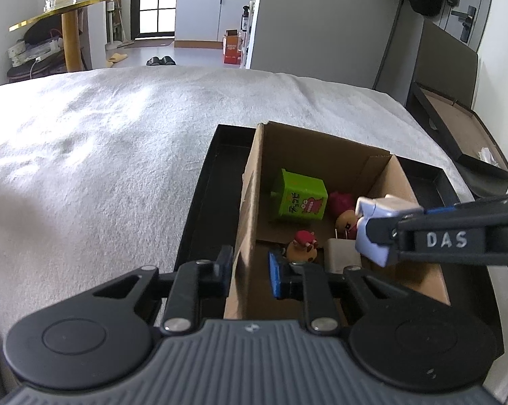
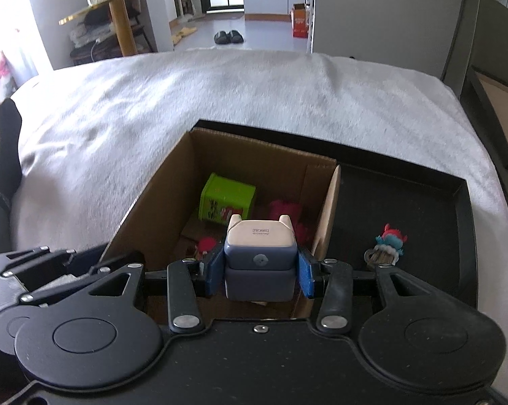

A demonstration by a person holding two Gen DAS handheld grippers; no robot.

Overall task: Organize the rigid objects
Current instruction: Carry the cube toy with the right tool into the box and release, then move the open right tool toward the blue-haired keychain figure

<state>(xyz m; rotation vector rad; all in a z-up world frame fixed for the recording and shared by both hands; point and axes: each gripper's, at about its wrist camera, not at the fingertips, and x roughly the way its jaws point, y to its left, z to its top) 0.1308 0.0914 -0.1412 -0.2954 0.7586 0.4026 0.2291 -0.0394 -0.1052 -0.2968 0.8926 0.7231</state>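
While the right gripper [image 2: 259, 271] pinches a lavender-and-cream toy block [image 2: 260, 258] between its blue pads, one pad flat on each side, the block hangs above the near end of the open cardboard box [image 1: 250, 202]. Its cream end, with two small ear-like nubs, faces away from the gripper toward the far wall of the box, so its long axis runs along the gripper's fingers and slopes downward into the box. The left gripper [image 1: 250, 270] straddles the box's near left wall, one pad outside and one inside, drawn in on the cardboard. Inside the box lie a green carton-shaped toy [image 1: 299, 199] tipped on its side, a pink-haired figure [image 1: 341, 209] beside it, a smaller red-capped figure [image 1: 303, 244] near the front, and a pale block [image 1: 341, 254] just beside that. The box stands in a shallow black tray [image 2: 463, 202], which rests on a bed covered by a grey-white blanket [image 1: 102, 155]. On the tray's bare floor to the right of the box stands a small teal-and-red figure [image 2: 389, 243], apart from the cardboard. A foot in a black sock [image 2: 6, 141] rests on the blanket at the far left.
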